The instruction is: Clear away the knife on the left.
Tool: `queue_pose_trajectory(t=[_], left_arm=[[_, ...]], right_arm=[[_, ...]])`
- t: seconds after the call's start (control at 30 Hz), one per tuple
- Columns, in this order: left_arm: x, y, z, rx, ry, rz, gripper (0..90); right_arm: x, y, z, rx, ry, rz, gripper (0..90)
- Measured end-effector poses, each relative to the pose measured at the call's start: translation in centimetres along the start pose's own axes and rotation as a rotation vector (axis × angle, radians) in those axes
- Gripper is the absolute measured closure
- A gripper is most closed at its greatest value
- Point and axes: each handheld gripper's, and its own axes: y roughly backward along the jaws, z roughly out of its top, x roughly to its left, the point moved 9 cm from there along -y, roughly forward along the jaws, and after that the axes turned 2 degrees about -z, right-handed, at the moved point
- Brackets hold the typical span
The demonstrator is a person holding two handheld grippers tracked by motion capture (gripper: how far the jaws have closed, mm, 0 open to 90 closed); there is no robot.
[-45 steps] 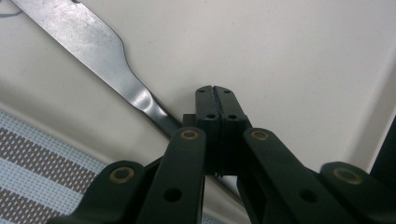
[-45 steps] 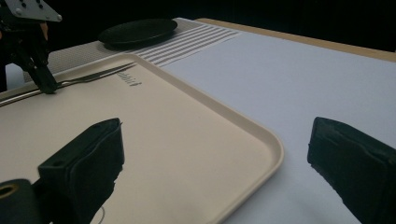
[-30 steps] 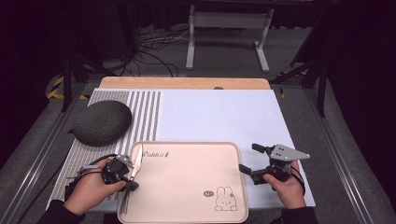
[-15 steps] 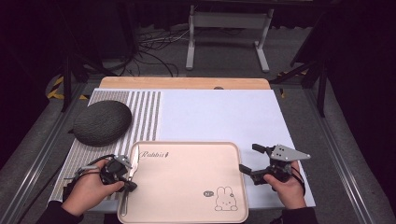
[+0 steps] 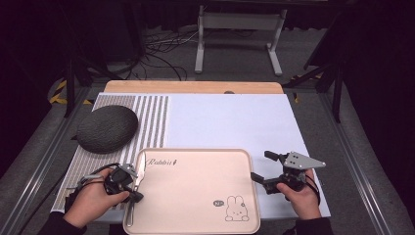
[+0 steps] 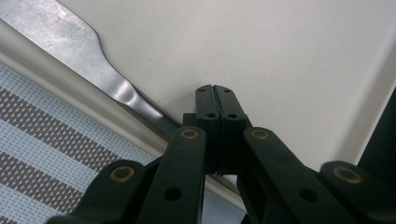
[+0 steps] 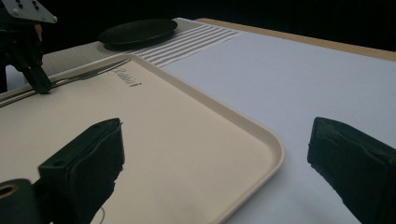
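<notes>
L gripper [image 5: 131, 188]: jaws pressed together on the knife [image 6: 88, 56] handle, blade running up-left of the tips along the tray [image 5: 195, 196] left rim | R gripper [image 5: 262, 169]: 2 jaws spread wide, nothing between, tray corner ahead of them | beyond: striped mat [image 5: 147, 122], dark round pad [image 5: 106, 128] on it

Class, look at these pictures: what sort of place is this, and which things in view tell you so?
Probably a studio or lab set up for recording tabletop tasks, not a home. Dark curtained surroundings, loose cables on the floor and a metal stand sit behind a table staged with a placemat, a tray and a knife.
</notes>
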Motion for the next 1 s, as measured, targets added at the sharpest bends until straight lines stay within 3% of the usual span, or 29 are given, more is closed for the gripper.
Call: queue_pose_trajectory(t=[0.13,0.2,0.27,0.3,0.33,0.4,0.47,0.5,0.53,0.57,0.6,0.7,0.9,1.0], left_arm=[[-0.2,0.3,0.4,-0.009,-0.016,0.009,80.1],[-0.4,0.7,0.8,-0.029,-0.022,0.014,70.7],[-0.3,1.3,1.7,-0.078,-0.026,0.037,57.8],[-0.3,1.3,1.7,-0.078,-0.026,0.037,49.6],[-0.2,1.5,2.0,-0.098,-0.028,0.040,49.6],[-0.3,1.9,2.6,-0.143,-0.029,0.038,39.5],[0.0,2.5,3.3,-0.193,-0.060,0.075,26.1],[0.0,2.5,3.3,-0.193,-0.060,0.075,22.7],[0.3,3.0,3.7,-0.235,-0.076,0.101,18.9],[0.3,3.0,3.7,-0.235,-0.076,0.101,16.9],[0.6,3.6,4.0,-0.286,-0.098,0.129,14.4],[0.8,4.3,4.2,-0.325,-0.118,0.152,12.0],[1.0,6.2,4.5,-0.441,-0.184,0.175,9.5],[1.1,6.6,4.4,-0.474,-0.188,0.184,8.7]], right_arm=[[0.0,0.0,0.0,0.001,0.001,-0.001,4.7],[0.0,0.0,0.0,0.002,0.001,-0.001,4.7],[0.0,0.0,0.0,0.001,0.002,-0.001,4.7],[0.0,0.0,0.0,0.001,0.002,-0.001,4.7],[0.0,0.0,0.0,0.001,0.001,-0.001,4.7],[0.0,0.0,0.0,0.001,0.002,-0.002,4.7],[-0.1,0.1,0.0,0.000,0.001,-0.003,4.7],[-0.1,0.1,0.0,0.000,0.001,-0.003,4.7],[-0.1,0.2,-0.1,0.000,-0.001,-0.005,4.7],[-0.1,0.2,-0.1,0.000,-0.001,-0.005,4.7],[-0.1,0.2,-0.1,-0.001,-0.002,-0.006,4.7],[0.0,0.2,0.0,-0.003,0.001,-0.006,4.7],[-0.1,0.3,0.0,-0.006,-0.001,-0.009,4.6],[-0.1,0.3,0.0,-0.008,0.001,-0.010,4.5]])
